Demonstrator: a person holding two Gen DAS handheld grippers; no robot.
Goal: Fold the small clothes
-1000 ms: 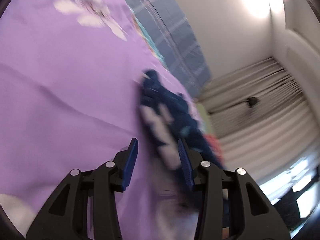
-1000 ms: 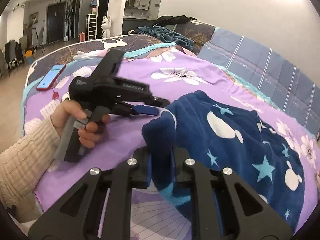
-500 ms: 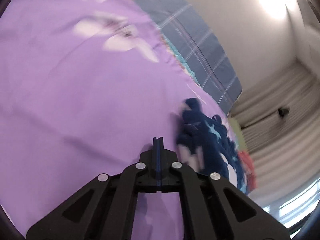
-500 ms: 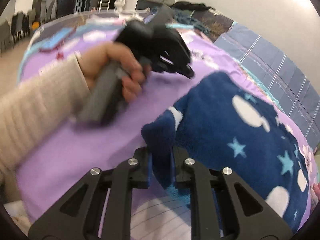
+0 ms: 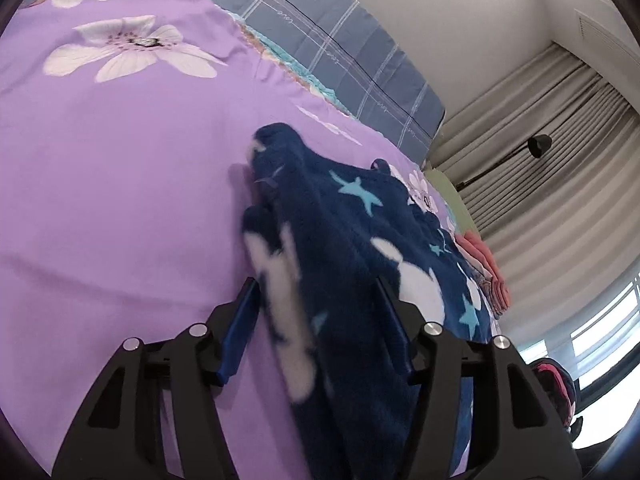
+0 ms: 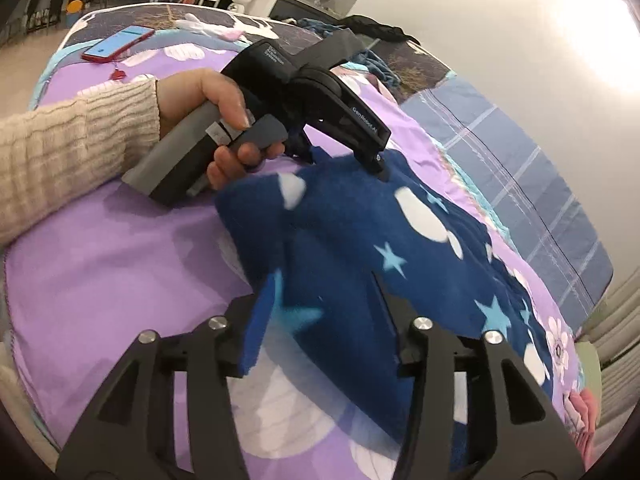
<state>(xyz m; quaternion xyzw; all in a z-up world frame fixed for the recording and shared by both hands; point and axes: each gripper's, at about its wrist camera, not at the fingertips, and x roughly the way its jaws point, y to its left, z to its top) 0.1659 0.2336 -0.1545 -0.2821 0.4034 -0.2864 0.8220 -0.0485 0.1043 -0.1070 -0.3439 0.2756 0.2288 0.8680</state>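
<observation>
- Left gripper has its jaws opening, blue pads well apart; a fold of the fleece lies between them, and no pad presses on it.
- Right gripper also has its jaws opening, standing wide with the near edge of the fleece between them; the cloth brushes the left pad but is not pinched.
- The fleece is dark blue with white blobs and pale blue stars, rumpled and partly doubled over, lying on the bed toward its near edge and running along the side by the pillow.
- Seen from the right wrist, a hand in a cream knit sleeve grips the grey handle of the left gripper, whose tip sits at the far edge of the fleece.
- The bed carries a purple sheet printed with white flowers.
- A blue plaid pillow lies along the bed's far edge, against the wall.
- A red phone lies near the far left corner of the bed, well apart from the fleece.
- Pink folded cloth sits beyond the fleece at the bed's right end, near grey curtains.
</observation>
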